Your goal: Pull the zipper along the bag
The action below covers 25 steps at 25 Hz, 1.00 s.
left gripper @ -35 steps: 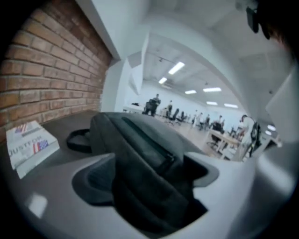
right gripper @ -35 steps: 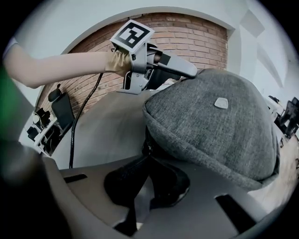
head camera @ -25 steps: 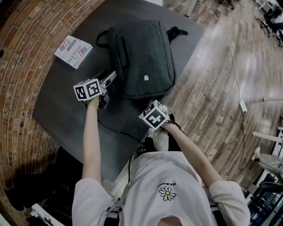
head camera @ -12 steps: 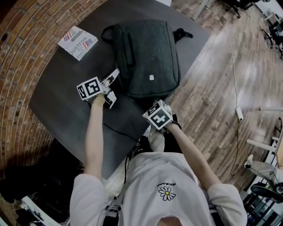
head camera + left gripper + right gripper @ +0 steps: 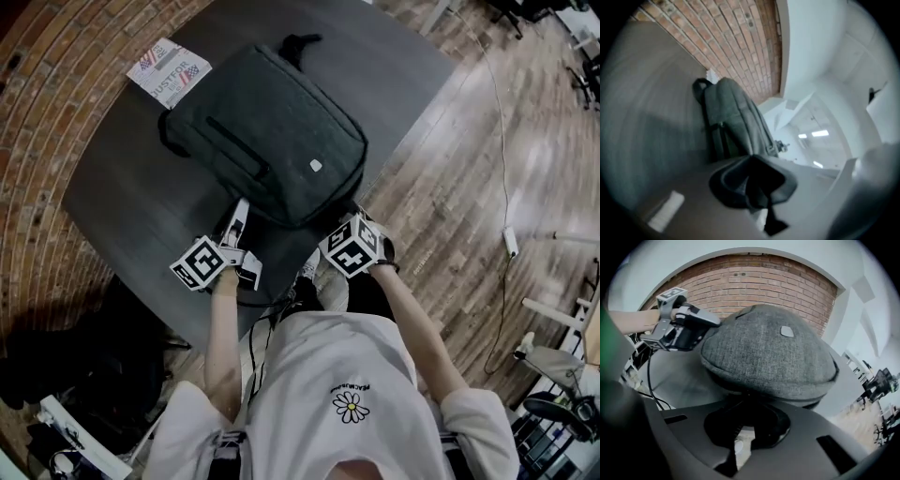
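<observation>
Swung bag (image 5: 272, 131) toward table's (image 5: 131, 216) near edge; just closed left claw (image 5: 240, 211) against it, nothing visibly pinched; holds right claw (image 5: 746, 422) shut, empty, at its corner; yet to start zipping.

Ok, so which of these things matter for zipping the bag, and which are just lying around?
For the job: grey bag, left gripper, right gripper.
Lying about: printed leaflet, black cable.

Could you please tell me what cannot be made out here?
Zipper pull on the bag: too small in the head view.
Whether the shut right gripper pinches the bag's edge: right gripper view, shadow there; head view, its marker cube covers the tips.
Booklet's small print: too small, head view.
</observation>
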Each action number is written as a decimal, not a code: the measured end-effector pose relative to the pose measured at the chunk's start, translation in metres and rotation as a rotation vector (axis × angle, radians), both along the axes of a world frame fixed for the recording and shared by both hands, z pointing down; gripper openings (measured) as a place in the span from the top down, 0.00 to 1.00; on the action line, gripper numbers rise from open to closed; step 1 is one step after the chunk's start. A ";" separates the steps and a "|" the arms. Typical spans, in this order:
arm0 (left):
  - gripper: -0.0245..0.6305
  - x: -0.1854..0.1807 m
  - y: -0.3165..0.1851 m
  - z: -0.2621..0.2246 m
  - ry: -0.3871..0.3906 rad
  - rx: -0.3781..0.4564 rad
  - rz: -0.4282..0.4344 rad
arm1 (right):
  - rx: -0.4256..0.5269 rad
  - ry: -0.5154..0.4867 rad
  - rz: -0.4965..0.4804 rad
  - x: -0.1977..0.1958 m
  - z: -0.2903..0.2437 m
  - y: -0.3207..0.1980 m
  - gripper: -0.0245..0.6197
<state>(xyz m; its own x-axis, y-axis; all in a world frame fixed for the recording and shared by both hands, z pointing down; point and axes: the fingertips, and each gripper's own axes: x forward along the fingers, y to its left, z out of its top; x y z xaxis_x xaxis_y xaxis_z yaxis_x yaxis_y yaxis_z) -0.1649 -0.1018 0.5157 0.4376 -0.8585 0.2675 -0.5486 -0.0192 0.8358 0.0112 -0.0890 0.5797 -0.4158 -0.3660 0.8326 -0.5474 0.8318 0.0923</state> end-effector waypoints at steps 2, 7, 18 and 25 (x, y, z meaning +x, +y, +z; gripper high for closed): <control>0.93 0.018 0.017 0.002 0.002 -0.012 0.020 | 0.052 0.042 0.029 0.019 -0.001 -0.022 0.95; 0.92 0.080 0.019 0.012 0.011 -0.027 0.083 | 0.123 0.058 0.116 0.060 -0.013 -0.089 0.95; 0.68 0.105 0.028 -0.008 -0.442 0.072 0.202 | 0.147 0.067 0.067 0.083 -0.016 -0.121 0.95; 0.78 0.033 -0.032 -0.077 -1.404 0.294 0.434 | 0.144 0.105 0.018 0.088 -0.015 -0.120 0.95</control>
<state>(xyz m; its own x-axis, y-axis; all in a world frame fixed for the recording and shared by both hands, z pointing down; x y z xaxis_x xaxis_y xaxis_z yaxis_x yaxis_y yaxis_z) -0.1320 -0.1338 0.4387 0.2058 -0.8291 0.5199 -0.7874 -0.4558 -0.4151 0.0988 -0.2092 0.5647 -0.3213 -0.4910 0.8097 -0.5433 0.7959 0.2671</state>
